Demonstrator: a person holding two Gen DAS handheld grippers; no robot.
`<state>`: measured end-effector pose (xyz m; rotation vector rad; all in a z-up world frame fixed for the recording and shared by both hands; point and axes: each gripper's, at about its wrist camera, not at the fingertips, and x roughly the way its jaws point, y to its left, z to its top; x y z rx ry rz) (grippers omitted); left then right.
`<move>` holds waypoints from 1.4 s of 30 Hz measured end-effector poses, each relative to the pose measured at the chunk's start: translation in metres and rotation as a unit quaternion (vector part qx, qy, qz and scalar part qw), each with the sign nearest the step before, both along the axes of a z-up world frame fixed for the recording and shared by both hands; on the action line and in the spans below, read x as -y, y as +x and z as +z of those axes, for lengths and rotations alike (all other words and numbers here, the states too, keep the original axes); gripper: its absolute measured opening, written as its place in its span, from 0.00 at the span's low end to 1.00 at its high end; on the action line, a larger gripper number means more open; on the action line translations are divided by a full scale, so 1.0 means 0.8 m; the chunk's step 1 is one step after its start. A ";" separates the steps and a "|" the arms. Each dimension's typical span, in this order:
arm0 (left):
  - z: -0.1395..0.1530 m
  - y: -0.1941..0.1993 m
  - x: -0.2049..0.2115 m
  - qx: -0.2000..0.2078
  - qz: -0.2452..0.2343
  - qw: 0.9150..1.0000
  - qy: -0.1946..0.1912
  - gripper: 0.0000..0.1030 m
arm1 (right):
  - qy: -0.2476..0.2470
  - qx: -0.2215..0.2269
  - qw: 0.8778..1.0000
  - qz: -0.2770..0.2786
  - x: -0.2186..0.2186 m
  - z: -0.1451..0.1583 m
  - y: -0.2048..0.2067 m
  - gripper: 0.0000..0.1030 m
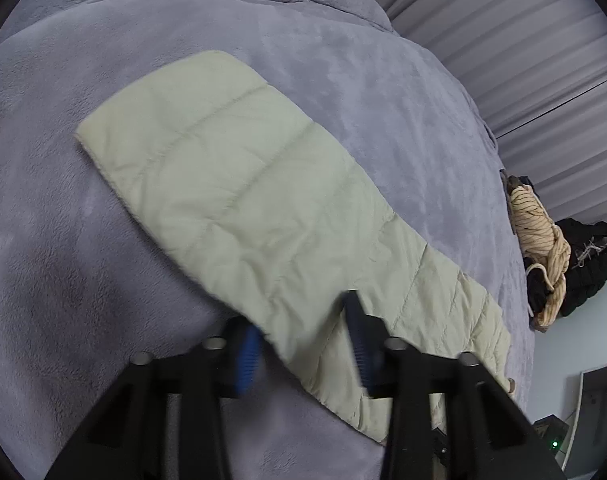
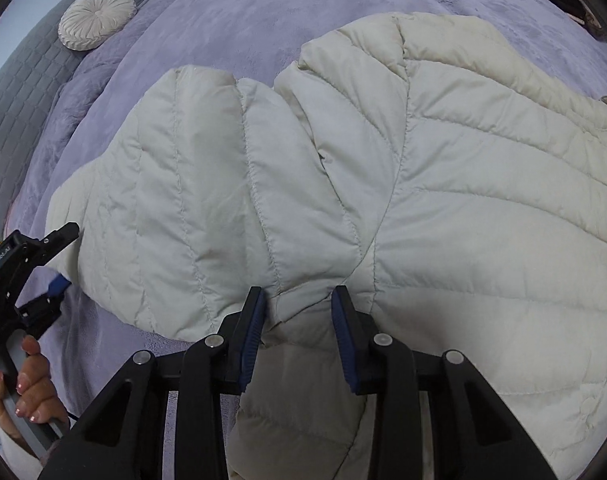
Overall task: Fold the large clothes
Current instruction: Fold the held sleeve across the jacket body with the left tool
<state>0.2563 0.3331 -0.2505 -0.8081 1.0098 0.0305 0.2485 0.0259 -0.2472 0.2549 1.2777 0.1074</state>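
Observation:
A cream quilted puffer jacket point(image 2: 443, 184) lies spread on a lilac plush blanket point(image 2: 271, 12). In the left wrist view one long section of it point(image 1: 239, 184) lies flat, stretching away to the upper left. My left gripper point(image 1: 303, 332) is open, its jaws on either side of the near edge of that section; it also shows in the right wrist view point(image 2: 59, 256) at the jacket's left edge. My right gripper point(image 2: 297, 312) is open, with a fold of the jacket's near edge between its blue pads point(image 2: 251, 332).
A round pleated cushion point(image 2: 97, 24) lies by the grey quilted headboard point(image 2: 19, 92). A pile of striped and black clothes point(image 1: 551, 248) sits off the bed's right edge, before a pale curtain point(image 1: 503, 20). A hand point(image 2: 27, 384) holds the left gripper's handle.

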 end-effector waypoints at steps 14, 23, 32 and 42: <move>0.170 0.026 0.148 0.191 -0.206 0.960 0.022 0.06 | 0.058 0.009 0.998 -0.010 0.032 0.000 -0.008 0.36; 0.193 -0.002 0.373 0.196 -0.391 0.896 0.080 0.06 | 0.068 0.033 0.988 -0.138 0.209 0.065 -0.081 0.37; 0.077 -0.050 0.506 0.090 -0.492 0.840 0.210 0.06 | 0.036 0.006 0.970 -0.239 0.342 0.058 -0.183 0.37; 0.061 -0.083 0.488 0.076 -0.491 0.822 0.279 0.07 | 0.040 0.012 0.972 -0.230 0.340 0.060 -0.193 0.71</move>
